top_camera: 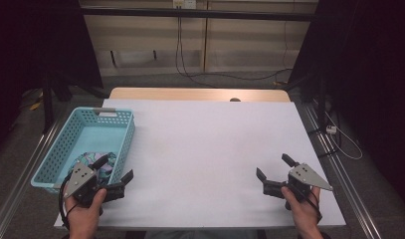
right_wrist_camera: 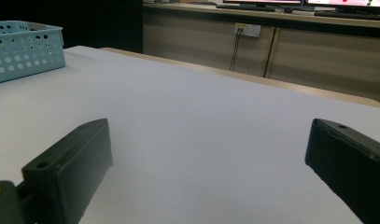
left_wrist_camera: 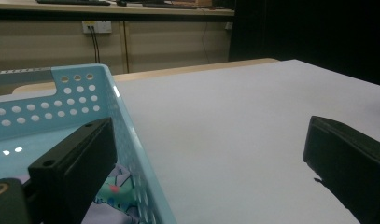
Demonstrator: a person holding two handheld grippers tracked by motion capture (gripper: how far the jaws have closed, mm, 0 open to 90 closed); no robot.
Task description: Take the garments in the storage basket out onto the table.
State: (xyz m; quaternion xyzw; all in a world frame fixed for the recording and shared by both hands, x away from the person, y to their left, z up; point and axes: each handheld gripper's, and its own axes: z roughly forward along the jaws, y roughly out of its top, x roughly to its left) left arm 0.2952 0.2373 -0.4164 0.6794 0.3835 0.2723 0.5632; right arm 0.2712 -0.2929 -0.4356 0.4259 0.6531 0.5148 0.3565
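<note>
A light blue perforated basket (top_camera: 65, 137) stands at the table's left side, with a patterned cloth (top_camera: 101, 164) lying in its near end. My left gripper (top_camera: 115, 167) rests at the basket's near right corner, jaws wide open and empty, one jaw over the basket and the other over the table. In the left gripper view the basket wall (left_wrist_camera: 61, 100) and the patterned cloth (left_wrist_camera: 114, 191) show beside the left jaw. My right gripper (top_camera: 273, 167) sits low over the table's near right part, open, nothing between its jaws. The basket (right_wrist_camera: 24, 49) appears far left in the right gripper view.
A white sheet (top_camera: 205, 149) covers the table, with a strip of bare wood (top_camera: 190, 93) at the far edge. Cables (top_camera: 210, 74) lie on the floor beyond, and metal rails (top_camera: 334, 169) run along both sides.
</note>
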